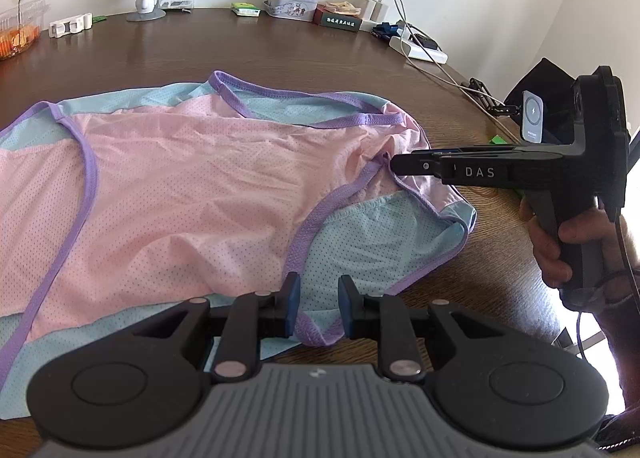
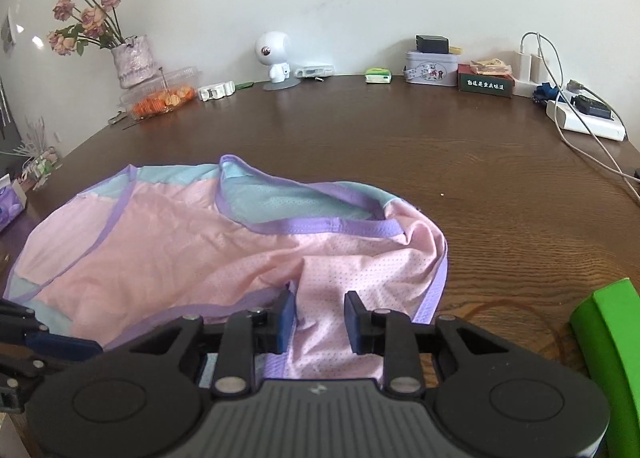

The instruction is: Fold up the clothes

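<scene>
Straddling shirt (image 1: pixel 180 193) purple hems: left gripper (image 1: pixel 319 308), right gripper (image 2: pixel 320 318).

home | wooden table (image 2: pixel 480 193) | vase of roses (image 2: pixel 132 57) | robot figurine (image 2: pixel 276 57) | chargers (image 2: pixel 528 65)

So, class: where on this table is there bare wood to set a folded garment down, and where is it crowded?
Bare wood lies between the pink garment and the back row of clutter, bordered on the right by the power strip. Crowded: the back edge around the tin and robot figurine, and the cables on the right.
</scene>
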